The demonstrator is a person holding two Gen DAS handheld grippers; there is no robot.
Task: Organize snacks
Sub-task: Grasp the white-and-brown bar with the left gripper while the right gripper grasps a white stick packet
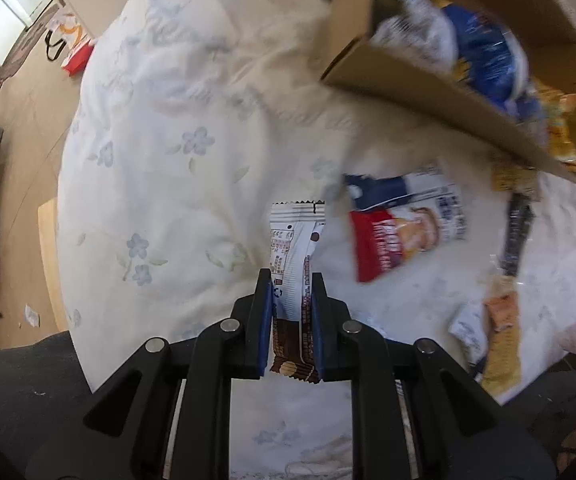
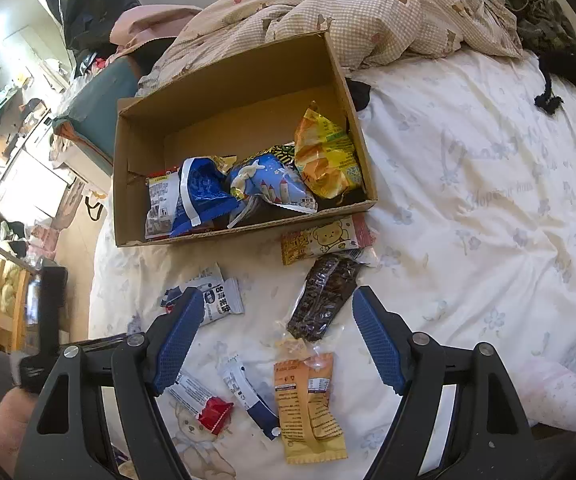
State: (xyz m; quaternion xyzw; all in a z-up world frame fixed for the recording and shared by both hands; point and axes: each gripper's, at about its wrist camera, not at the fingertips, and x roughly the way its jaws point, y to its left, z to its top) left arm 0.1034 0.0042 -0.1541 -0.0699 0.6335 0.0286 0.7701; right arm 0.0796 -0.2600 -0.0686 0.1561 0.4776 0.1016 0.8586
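My left gripper (image 1: 291,280) is shut on a white and brown snack bar (image 1: 294,264), held above the flowered bedsheet. A cardboard box (image 1: 428,88) with several snack bags lies up and to the right of it. In the right wrist view the same box (image 2: 139,184) holds blue and yellow bags. My right gripper (image 2: 275,300) is open and empty above a dark brown snack pack (image 2: 322,300). An orange packet (image 2: 308,404), a white and blue stick (image 2: 247,396), a red-tipped stick (image 2: 207,404), a white cookie packet (image 2: 217,300) and a yellow bear packet (image 2: 324,238) lie loose around it.
A red and white snack bag (image 1: 404,228) and a dark pack (image 1: 518,236) lie on the sheet right of the left gripper. A crumpled checked quilt (image 2: 368,12) sits behind the box. The bed edge and wooden floor (image 1: 27,152) are to the left.
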